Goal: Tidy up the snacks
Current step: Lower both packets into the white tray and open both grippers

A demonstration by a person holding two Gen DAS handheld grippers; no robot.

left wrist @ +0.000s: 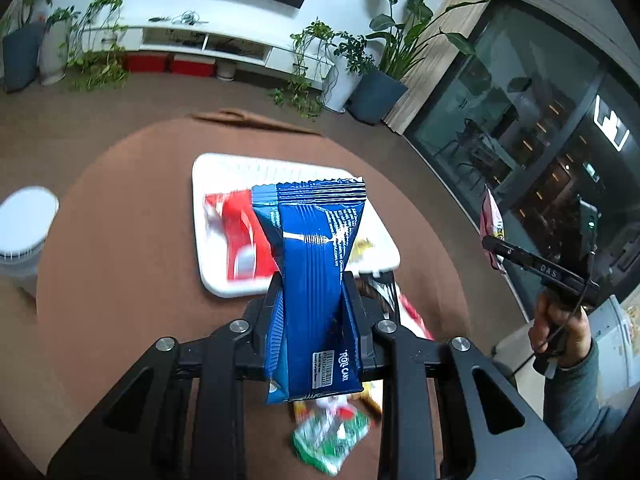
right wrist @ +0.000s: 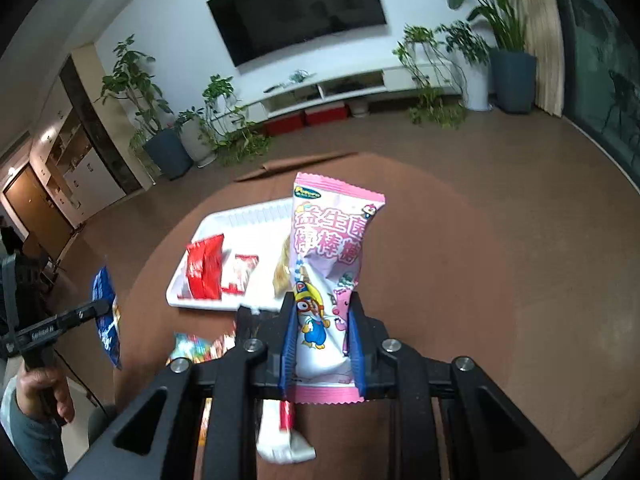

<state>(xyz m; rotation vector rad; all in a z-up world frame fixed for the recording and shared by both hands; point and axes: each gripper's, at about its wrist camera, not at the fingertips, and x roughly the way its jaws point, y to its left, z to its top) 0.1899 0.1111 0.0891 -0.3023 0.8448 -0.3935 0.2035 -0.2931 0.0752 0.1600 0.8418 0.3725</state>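
Above the round brown table (left wrist: 120,240), both grippers hold snack packets up in the air. The left gripper (left wrist: 314,296) is clamped on a blue packet (left wrist: 316,248), which stands upright between its fingers, the crimped top edge well above the fingertips and the bottom hanging below them. The right gripper (right wrist: 322,316) is clamped on a pink packet (right wrist: 332,264) printed with cartoon figures, also upright, its top leaning slightly to the right.

Beyond both grippers a white tray (left wrist: 212,280) lies flat on the table, its near edge just ahead of the fingers. On the tray sit a red packet (right wrist: 206,268), a smaller red and white packet (right wrist: 240,276) just beside it, and a yellowish snack (right wrist: 282,272) partly hidden behind the pink packet. The far part of the tray is bare white.

Nearer the person, loose snacks lie on the table under the grippers: a green and white packet (left wrist: 332,436) and a white and red packet (right wrist: 286,436), both blurred. To the right of the tray the table surface is bare up to its curved edge. A white stool (left wrist: 24,224) stands off the table's left edge.
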